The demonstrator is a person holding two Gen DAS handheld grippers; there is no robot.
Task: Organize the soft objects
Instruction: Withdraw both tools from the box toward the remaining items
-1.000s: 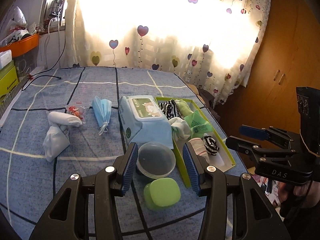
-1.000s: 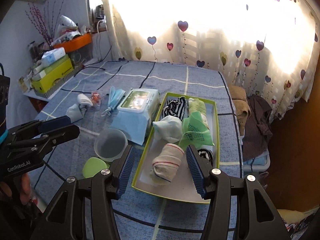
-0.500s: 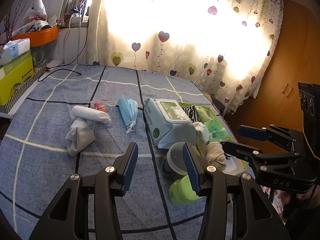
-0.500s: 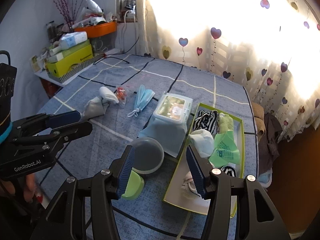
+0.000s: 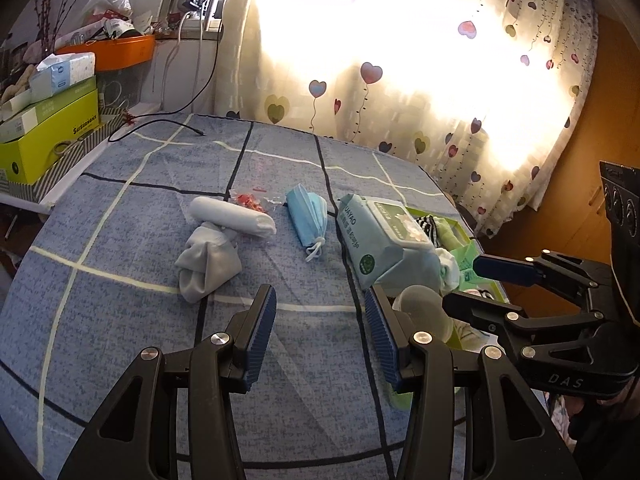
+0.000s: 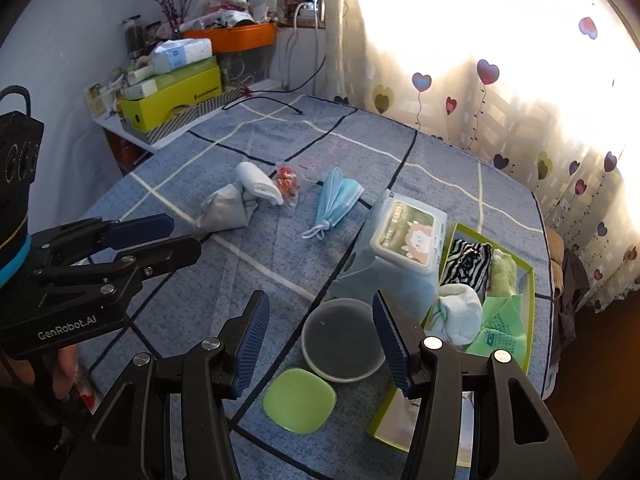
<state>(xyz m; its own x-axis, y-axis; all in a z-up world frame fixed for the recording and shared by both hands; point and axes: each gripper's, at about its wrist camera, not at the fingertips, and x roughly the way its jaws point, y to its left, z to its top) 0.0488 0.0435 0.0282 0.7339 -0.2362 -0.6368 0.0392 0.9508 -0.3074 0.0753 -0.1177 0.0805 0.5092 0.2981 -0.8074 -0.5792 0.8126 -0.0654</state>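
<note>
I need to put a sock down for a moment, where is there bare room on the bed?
Bare cover lies near the left gripper, this side of the grey socks and mask. Another free stretch runs behind them up to the cable. It is crowded from the wipes to the bowl, lid and tray.

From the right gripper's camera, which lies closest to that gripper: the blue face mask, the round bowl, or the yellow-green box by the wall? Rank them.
From the right gripper:
1. Round bowl, between its fingers.
2. Blue face mask, mid-table.
3. Yellow-green box, far left, by the wall.
</note>
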